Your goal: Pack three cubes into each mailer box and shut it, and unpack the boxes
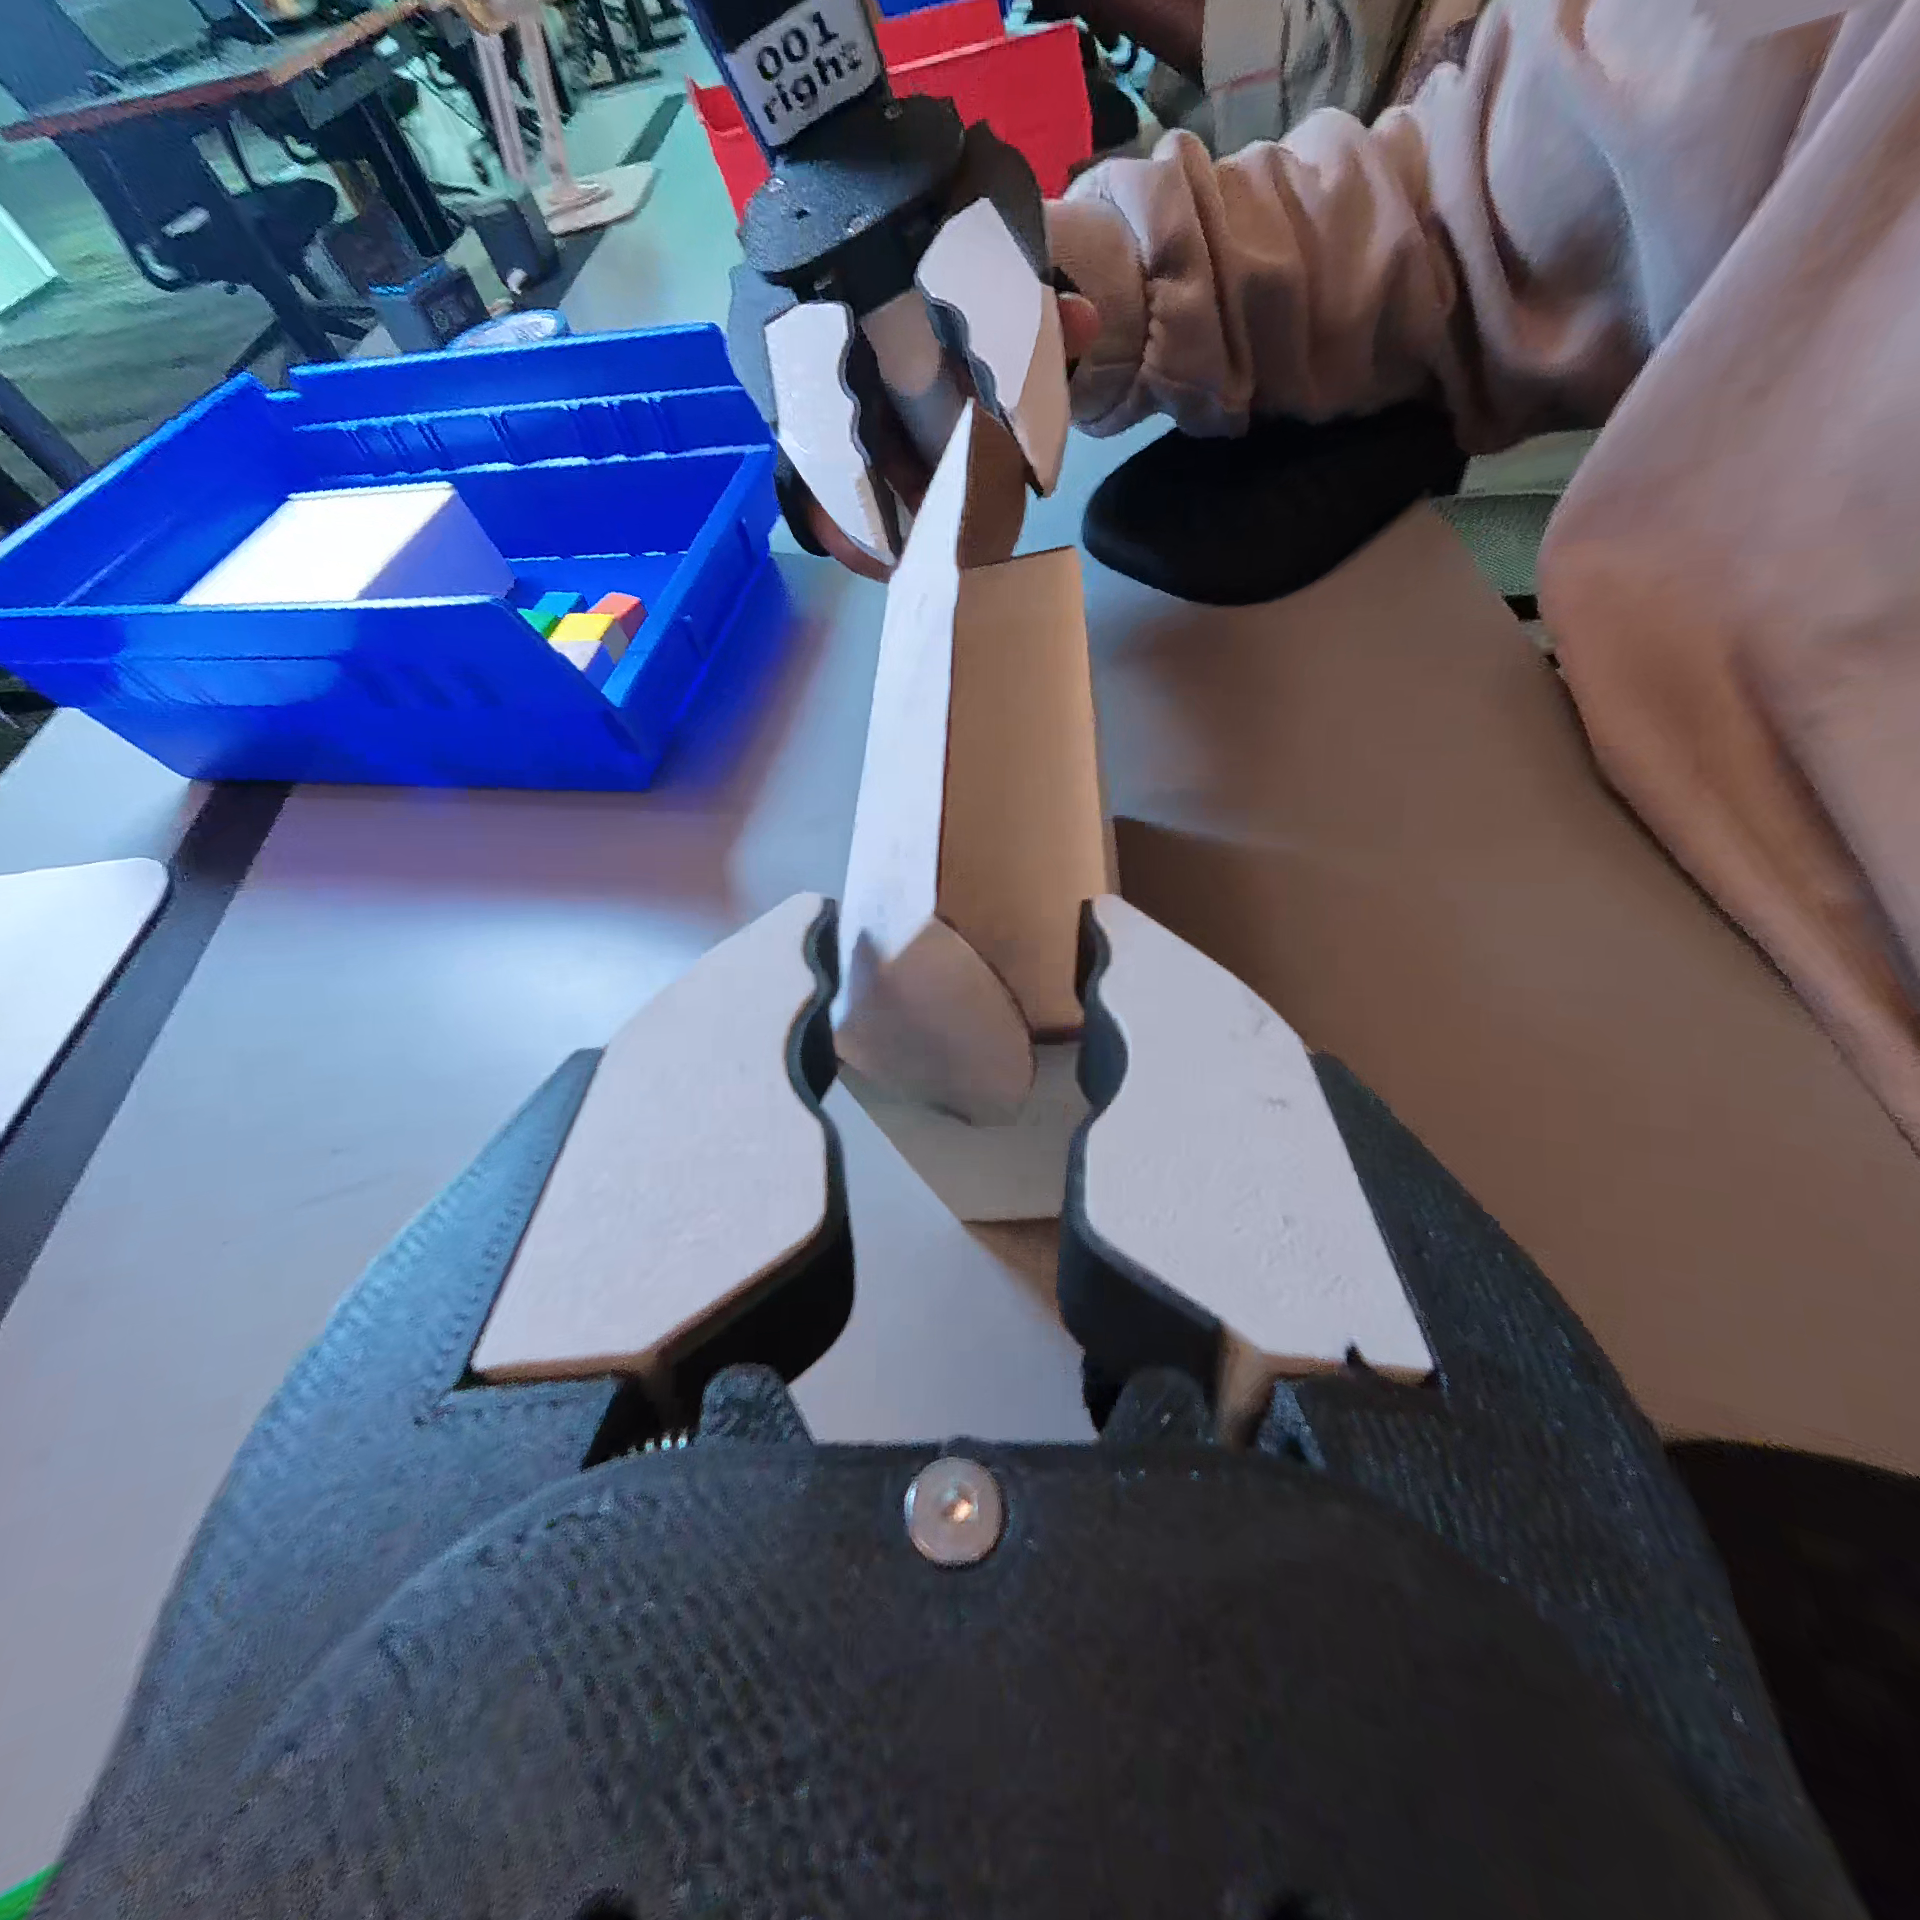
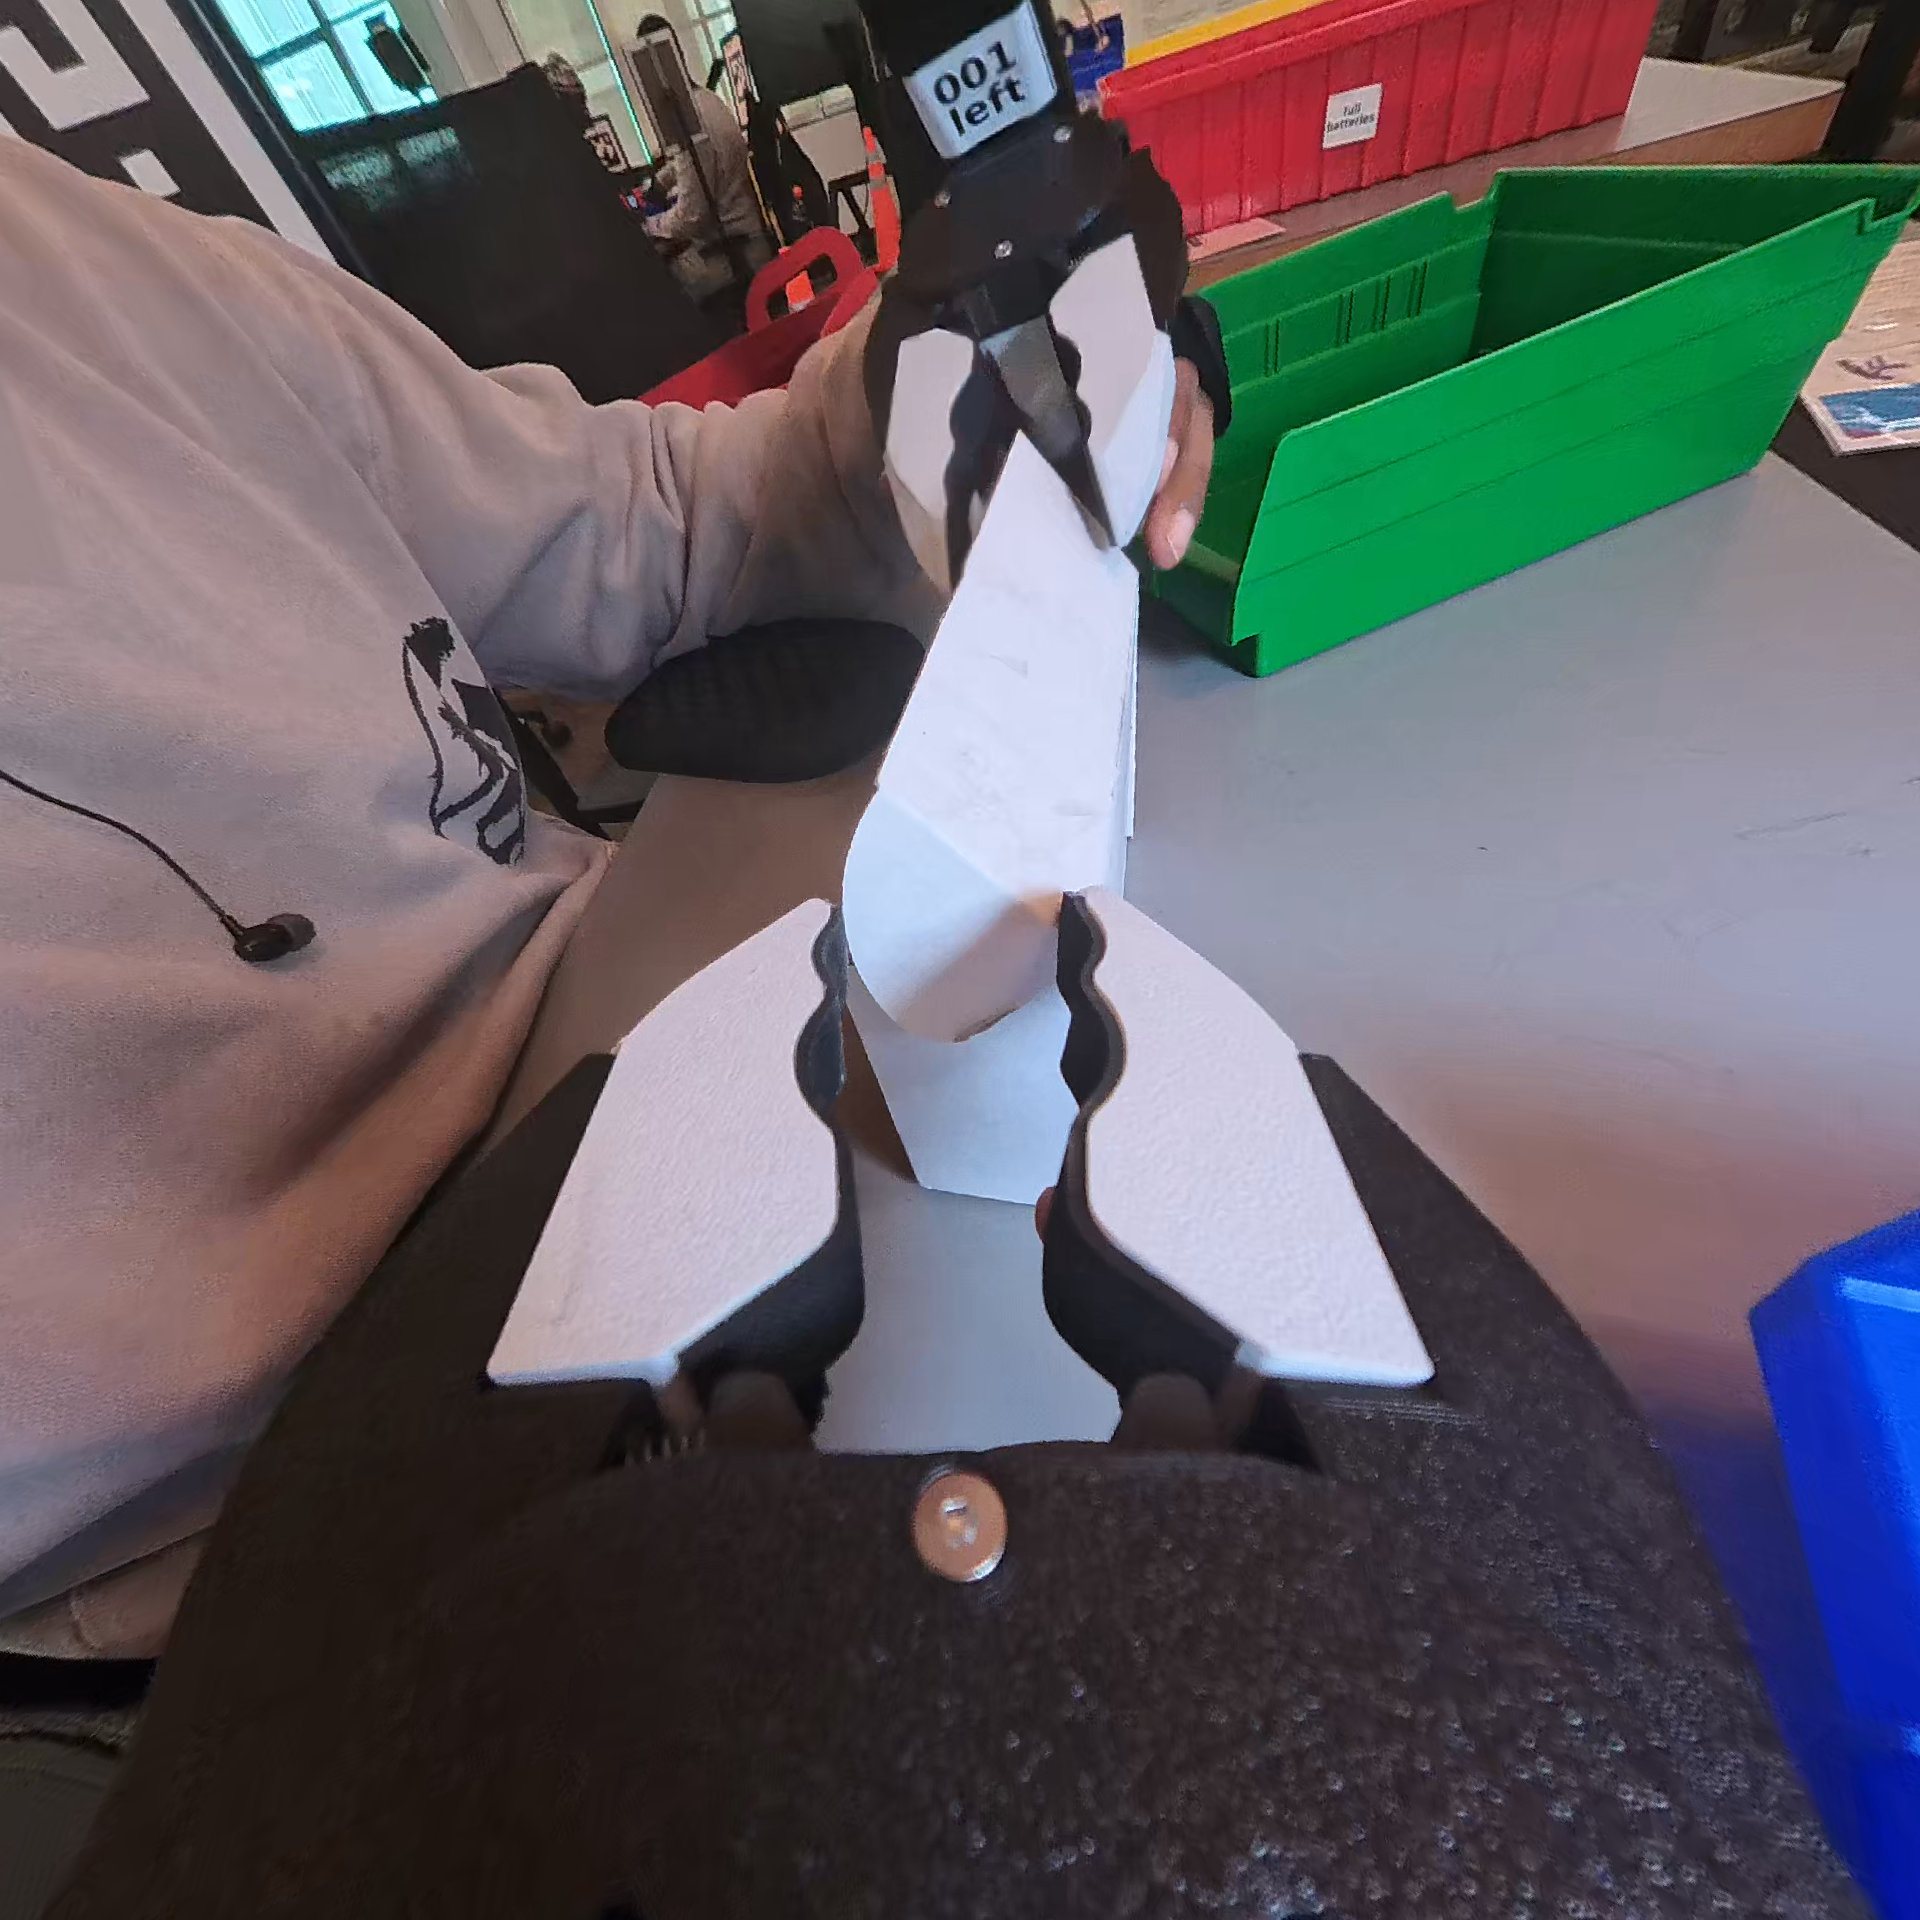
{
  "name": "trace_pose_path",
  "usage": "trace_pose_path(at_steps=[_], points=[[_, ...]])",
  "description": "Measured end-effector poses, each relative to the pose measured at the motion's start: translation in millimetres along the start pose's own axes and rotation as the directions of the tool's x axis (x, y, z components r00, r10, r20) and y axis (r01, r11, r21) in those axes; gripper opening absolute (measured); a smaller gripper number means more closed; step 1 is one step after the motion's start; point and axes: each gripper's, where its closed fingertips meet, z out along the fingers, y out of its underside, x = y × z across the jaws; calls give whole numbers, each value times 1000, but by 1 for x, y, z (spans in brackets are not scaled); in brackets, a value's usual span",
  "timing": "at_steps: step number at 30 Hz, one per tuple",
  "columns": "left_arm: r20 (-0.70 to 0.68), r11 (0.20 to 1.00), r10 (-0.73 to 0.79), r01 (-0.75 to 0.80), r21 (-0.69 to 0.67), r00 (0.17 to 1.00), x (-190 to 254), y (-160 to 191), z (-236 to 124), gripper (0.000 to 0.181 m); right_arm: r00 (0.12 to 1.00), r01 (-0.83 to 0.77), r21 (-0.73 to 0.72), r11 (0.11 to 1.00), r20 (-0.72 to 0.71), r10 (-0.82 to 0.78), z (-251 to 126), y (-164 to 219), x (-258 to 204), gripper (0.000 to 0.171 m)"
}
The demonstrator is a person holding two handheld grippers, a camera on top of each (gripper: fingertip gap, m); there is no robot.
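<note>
A mailer box, white outside and brown inside, lies unfolded on the grey table. One long panel of it [image 1: 997, 748] stands up on edge between the two grippers, and it shows white in the right wrist view [image 2: 1008, 748]. My left gripper [image 1: 956, 935] is shut on its near end, around a rounded ear tab. My right gripper [image 1: 956, 509] holds the far end. In the right wrist view my right gripper [image 2: 951, 914] is shut on the panel and the left gripper [image 2: 1023, 535] grips the opposite end. Several coloured cubes [image 1: 587, 623] lie in a blue bin [image 1: 312, 675].
A closed white box [image 1: 343, 540] lies in the blue bin beside the cubes. A brown cardboard panel [image 1: 1403, 831] spreads flat toward the person in a pale sweatshirt [image 2: 260, 520]. A green bin [image 2: 1507, 416] stands at the right, with a red bin [image 2: 1351, 104] behind it. A black armrest [image 1: 1268, 520] is near. The grippers' ends are close to 12 cm from one another.
</note>
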Motion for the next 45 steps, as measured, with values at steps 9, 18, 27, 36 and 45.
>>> trace_pose_path(at_steps=[9, 18, 27, 36, 45], points=[[-104, 1000, 22, -22, -1, 994, 3, 7, -15, 46, 999, 35, -13, 999, 40, -35, 1, 0, -6, 39], [-109, 994, 107, -108, -5, 988, 9, -6, -1, 29, 998, -3, 11, 1000, 65, 2, 3, -5, -11, 35], [-92, 984, -165, 170, 54, 982, -7, -9, -1, 20, 942, -331, 80, 940, 94, 324, 6, -9, 1, 33], [-98, 997, -50, 56, 58, 994, 8, -15, 2, 22, 1000, -18, 56, 998, -22, 20, -3, -14, -6, 27], [-232, 996, 64, -48, 75, 971, 31, -11, -19, 49, 991, 134, -15, 991, -20, -134, -1, -5, -17, 34]])
